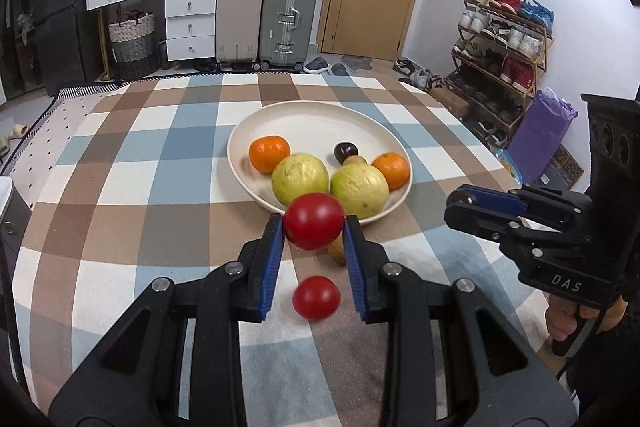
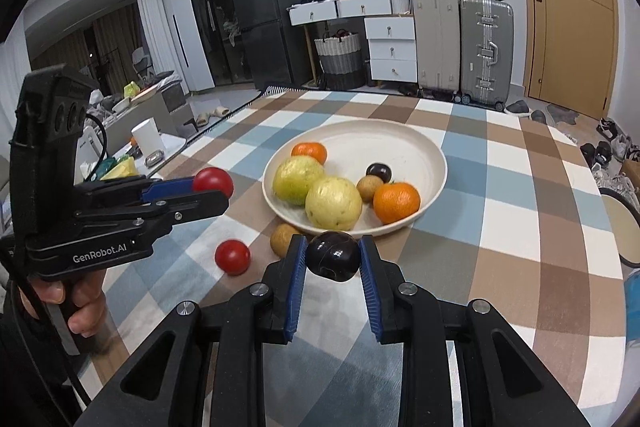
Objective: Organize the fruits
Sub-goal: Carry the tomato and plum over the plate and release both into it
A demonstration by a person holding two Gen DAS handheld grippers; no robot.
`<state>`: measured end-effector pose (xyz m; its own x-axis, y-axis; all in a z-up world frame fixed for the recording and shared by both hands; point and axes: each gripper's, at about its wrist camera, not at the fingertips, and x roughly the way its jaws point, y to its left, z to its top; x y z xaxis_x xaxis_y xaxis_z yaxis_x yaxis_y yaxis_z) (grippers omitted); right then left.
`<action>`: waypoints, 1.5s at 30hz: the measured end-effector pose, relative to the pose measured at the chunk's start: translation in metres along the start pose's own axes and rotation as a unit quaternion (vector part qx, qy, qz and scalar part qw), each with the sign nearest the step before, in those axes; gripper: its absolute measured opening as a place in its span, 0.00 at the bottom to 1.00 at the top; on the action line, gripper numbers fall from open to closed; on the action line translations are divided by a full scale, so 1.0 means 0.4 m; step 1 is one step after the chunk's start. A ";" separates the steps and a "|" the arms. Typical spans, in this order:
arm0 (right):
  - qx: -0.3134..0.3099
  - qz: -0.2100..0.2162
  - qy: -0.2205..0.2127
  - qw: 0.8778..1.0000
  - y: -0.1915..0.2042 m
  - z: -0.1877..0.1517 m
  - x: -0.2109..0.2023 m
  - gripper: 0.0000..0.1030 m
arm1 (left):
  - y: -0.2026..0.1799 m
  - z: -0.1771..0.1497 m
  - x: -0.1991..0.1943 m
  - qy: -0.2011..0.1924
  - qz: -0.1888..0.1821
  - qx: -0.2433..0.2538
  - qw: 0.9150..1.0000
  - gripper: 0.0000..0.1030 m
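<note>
The left tongs (image 1: 314, 227) pinch a red tomato (image 1: 314, 221) between their blue pads, held above the checked bench (image 1: 120, 187) just short of the cream plate (image 1: 320, 123). The right tongs (image 2: 333, 255) pinch a dark plum (image 2: 333, 255) at the plate's near rim. On the plate lie two yellow-green guavas (image 2: 334, 202), two oranges (image 2: 397, 201), a second dark plum (image 2: 378, 172) and a small brown fruit (image 2: 370, 187). A second tomato (image 2: 232, 257) and another brown fruit (image 2: 283, 239) rest on the bench near the plate.

Plate (image 2: 432, 163) far half bare (near half crowded by guavas (image 2: 334, 203)).
</note>
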<state>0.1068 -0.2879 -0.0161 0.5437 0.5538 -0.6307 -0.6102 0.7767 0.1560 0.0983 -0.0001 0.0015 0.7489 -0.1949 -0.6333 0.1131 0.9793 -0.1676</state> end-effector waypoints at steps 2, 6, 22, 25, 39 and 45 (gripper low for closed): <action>0.007 -0.003 -0.005 1.000 -0.008 0.010 0.005 0.26 | 0.008 0.008 0.013 0.000 0.001 -0.001 1.000 0.26; 0.013 -0.002 -0.008 1.000 -0.019 0.030 0.022 0.26 | 0.030 0.029 0.040 0.001 0.006 -0.007 1.000 0.26; 0.031 -0.020 -0.024 0.999 -0.070 0.118 0.100 0.26 | 0.129 0.107 0.137 -0.006 0.037 -0.022 0.999 0.26; 0.037 -0.027 -0.025 0.999 -0.085 0.127 0.120 0.26 | 0.133 0.114 0.157 -0.005 0.036 -0.021 0.999 0.26; 0.057 -0.056 -0.036 0.996 -0.157 0.133 0.165 0.26 | 0.136 0.117 0.215 0.001 0.036 -0.015 0.999 0.26; 0.063 -0.057 -0.030 0.996 -0.169 0.127 0.183 0.26 | 0.133 0.116 0.221 -0.002 0.035 -0.014 0.999 0.26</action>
<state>0.2173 -0.2846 -0.0342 0.6408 0.4746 -0.6034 -0.4682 0.8645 0.1828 0.2009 0.0374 -0.0282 0.7569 -0.1253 -0.6414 0.0415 0.9887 -0.1442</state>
